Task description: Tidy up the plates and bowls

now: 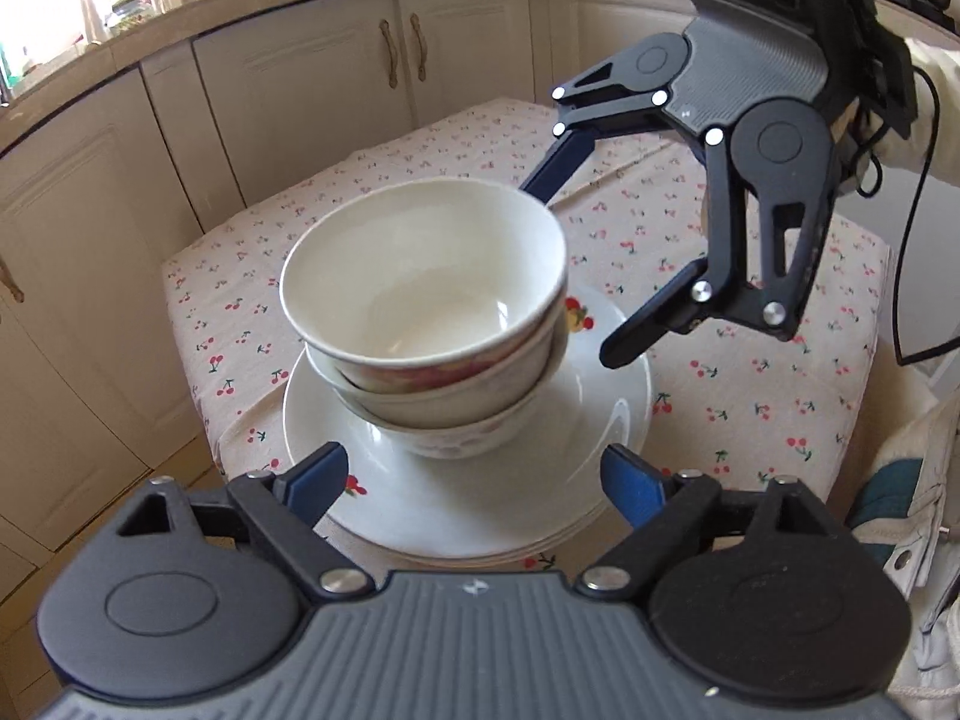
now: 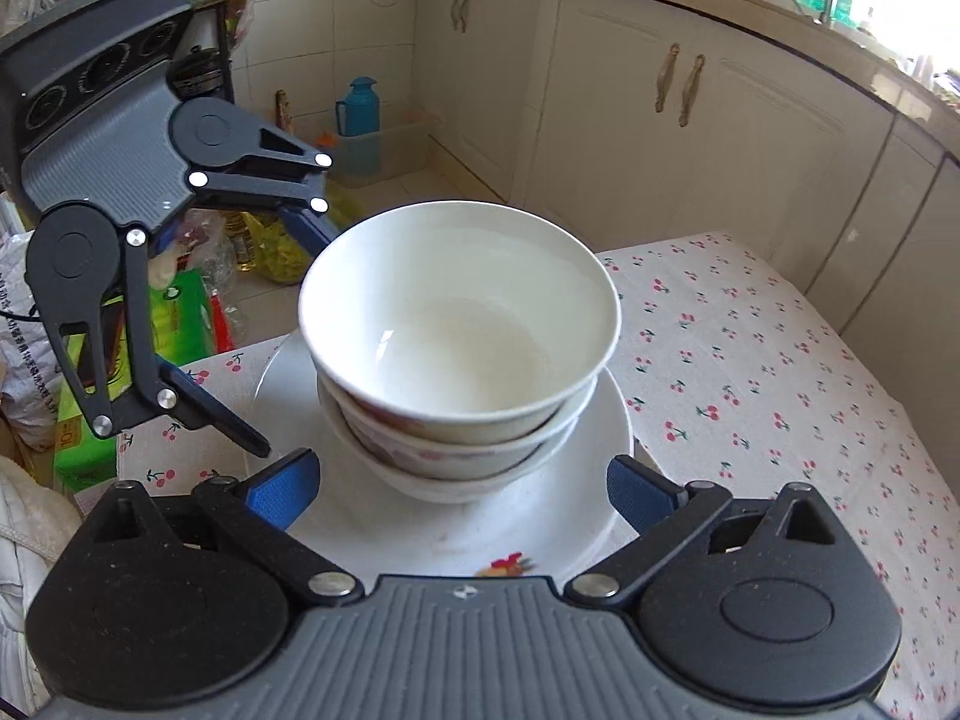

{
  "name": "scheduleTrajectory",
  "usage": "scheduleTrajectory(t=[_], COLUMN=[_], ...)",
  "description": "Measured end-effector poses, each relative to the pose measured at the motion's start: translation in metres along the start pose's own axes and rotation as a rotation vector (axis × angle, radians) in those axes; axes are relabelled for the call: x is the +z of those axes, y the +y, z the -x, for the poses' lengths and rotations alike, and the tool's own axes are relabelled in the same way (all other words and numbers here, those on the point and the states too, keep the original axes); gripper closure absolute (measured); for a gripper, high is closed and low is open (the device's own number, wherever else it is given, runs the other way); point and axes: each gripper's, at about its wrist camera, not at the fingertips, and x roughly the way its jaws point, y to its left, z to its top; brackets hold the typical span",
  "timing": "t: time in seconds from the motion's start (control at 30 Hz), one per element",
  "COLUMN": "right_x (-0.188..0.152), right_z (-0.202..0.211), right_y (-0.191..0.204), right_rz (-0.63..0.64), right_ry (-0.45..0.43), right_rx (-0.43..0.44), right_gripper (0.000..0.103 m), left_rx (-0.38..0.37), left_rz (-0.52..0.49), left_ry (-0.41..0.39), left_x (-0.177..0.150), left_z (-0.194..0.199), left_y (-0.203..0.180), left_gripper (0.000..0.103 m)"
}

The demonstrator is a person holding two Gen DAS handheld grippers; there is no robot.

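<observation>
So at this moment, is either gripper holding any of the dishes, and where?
Nothing is held. The left gripper and right gripper both stand open, fingers clear of the stacked bowls on the plates.

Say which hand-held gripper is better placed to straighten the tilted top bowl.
Probably the left hand-held gripper: open, empty, facing the top bowl squarely. The right hand-held gripper is open too, and barely worse placed.
</observation>
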Motion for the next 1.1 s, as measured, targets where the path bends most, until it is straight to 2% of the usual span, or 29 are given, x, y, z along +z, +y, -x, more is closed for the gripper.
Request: scheduleTrajectory(t=[0.03, 0.17, 0.23, 0.3, 0.47, 0.6, 0.73, 0.9, 1.0, 1.1], right_x=[-0.001, -0.003, -0.004, -0.007, -0.025, -0.048, -0.06, -0.068, -0.071, -0.072], right_z=[0.008, 0.044, 0.062, 0.08, 0.098, 0.099, 0.107, 0.12, 0.128, 0.134], right_y=[0.003, 0.015, 0.021, 0.03, 0.052, 0.073, 0.094, 0.111, 0.118, 0.125], right_rz=[-0.014, -0.094, -0.135, -0.184, -0.326, -0.456, -0.53, -0.592, -0.612, -0.608], right_ry=[0.002, -0.008, -0.039, -0.065, -0.085, -0.068, -0.073, -0.097, -0.111, -0.124], right_rx=[-0.049, -0.187, -0.227, -0.285, -0.406, -0.446, -0.509, -0.536, -0.539, -0.563], right_gripper=[0.0, 0.0, 0.0, 0.0, 0.0, 0.0, 0.0, 0.0, 0.0, 0.0], left_rx=[0.029, 0.156, 0.236, 0.275, 0.294, 0.395, 0.442, 0.493, 0.467, 0.479], left_rz=[0.015, 0.076, 0.115, 0.147, 0.314, 0.421, 0.507, 0.545, 0.549, 0.54], left_ry=[-0.03, -0.179, -0.258, -0.296, -0.301, -0.234, -0.23, -0.232, -0.266, -0.271], left_x=[0.0, 0.005, 0.007, 0.008, -0.001, -0.007, -0.014, -0.017, -0.017, -0.015], left_z=[0.008, 0.046, 0.063, 0.073, 0.077, 0.068, 0.078, 0.09, 0.099, 0.104], left_y=[-0.005, -0.025, -0.037, -0.048, -0.07, -0.09, -0.107, -0.126, -0.133, -0.137], left_gripper=[0.005, 0.0, 0.001, 0.001, 0.001, 0.001, 0.001, 0.001, 0.001, 0.001])
